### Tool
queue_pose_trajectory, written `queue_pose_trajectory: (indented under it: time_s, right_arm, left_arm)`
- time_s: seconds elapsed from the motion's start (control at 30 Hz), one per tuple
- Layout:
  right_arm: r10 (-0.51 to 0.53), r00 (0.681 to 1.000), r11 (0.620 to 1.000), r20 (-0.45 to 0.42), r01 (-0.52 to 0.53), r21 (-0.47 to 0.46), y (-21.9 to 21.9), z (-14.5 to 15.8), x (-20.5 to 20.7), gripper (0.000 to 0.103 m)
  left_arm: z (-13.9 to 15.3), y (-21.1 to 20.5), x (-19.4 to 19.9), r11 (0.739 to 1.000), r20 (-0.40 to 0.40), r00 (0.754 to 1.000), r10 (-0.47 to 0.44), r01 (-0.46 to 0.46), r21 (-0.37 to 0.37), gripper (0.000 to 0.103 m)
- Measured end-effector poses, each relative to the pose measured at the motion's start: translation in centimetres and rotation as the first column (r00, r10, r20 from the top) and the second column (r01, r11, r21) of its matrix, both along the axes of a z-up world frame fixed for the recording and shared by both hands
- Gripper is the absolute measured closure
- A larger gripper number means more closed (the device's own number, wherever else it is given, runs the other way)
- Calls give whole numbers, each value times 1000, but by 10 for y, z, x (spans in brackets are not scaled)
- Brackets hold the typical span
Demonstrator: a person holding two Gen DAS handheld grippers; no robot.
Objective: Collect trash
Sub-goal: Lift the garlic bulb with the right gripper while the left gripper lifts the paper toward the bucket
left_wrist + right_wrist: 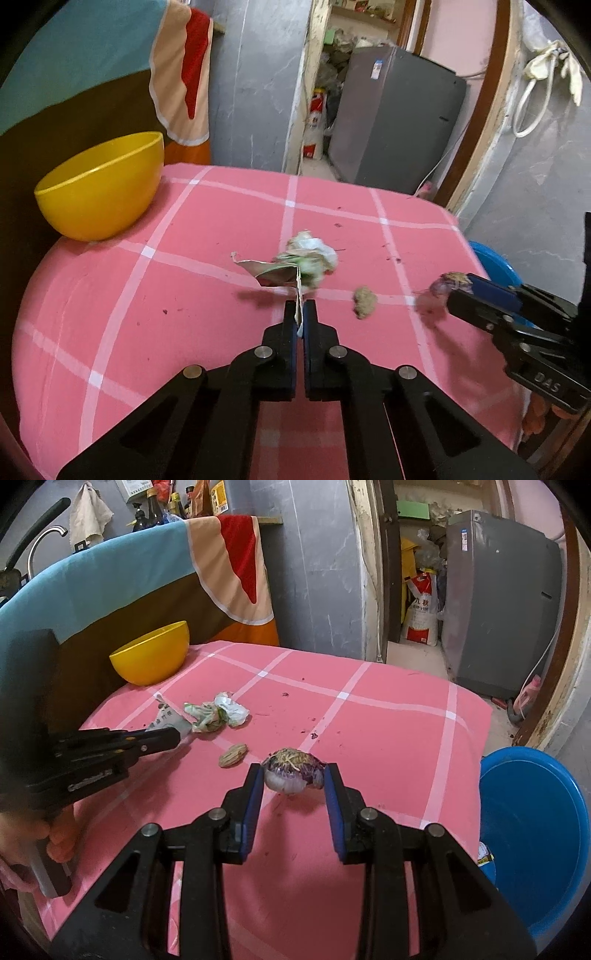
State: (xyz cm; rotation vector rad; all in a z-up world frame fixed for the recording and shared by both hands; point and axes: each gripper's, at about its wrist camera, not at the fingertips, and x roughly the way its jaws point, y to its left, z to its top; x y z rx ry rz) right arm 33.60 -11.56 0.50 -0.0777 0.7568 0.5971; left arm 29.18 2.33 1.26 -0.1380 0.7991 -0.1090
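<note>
While the left tongs pinch a crumpled wrapper at its edge, the right tongs clamp an onion scrap above the table.

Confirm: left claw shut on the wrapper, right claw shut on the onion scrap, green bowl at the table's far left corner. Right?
One error: the bowl is yellow, not green, as the right wrist view shows. The rest holds: left claw is shut on the wrapper, right claw is shut on the onion scrap, and the bowl sits at the far left corner of the table.
</note>
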Motion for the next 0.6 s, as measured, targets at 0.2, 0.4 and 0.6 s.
queue_pose_trajectory:
  time_s: [0.2,0.4,0.6]
  right_arm:
    - [-16,997,999,71,13,44,-10,13,-15,59]
    - [-70,973,989,220,39,143,-29,41,-36,59]
    - [-184,911,969,369,106,222,-58,70,-58,59]
  left_arm:
    - [18,-13,-26,1000,137,991,-5,2,19,102]
    - [47,-27,-44,1000,316,949,13,-7,-22,102]
    - [76,-59,-57,999,466,884,-39,30,27,102]
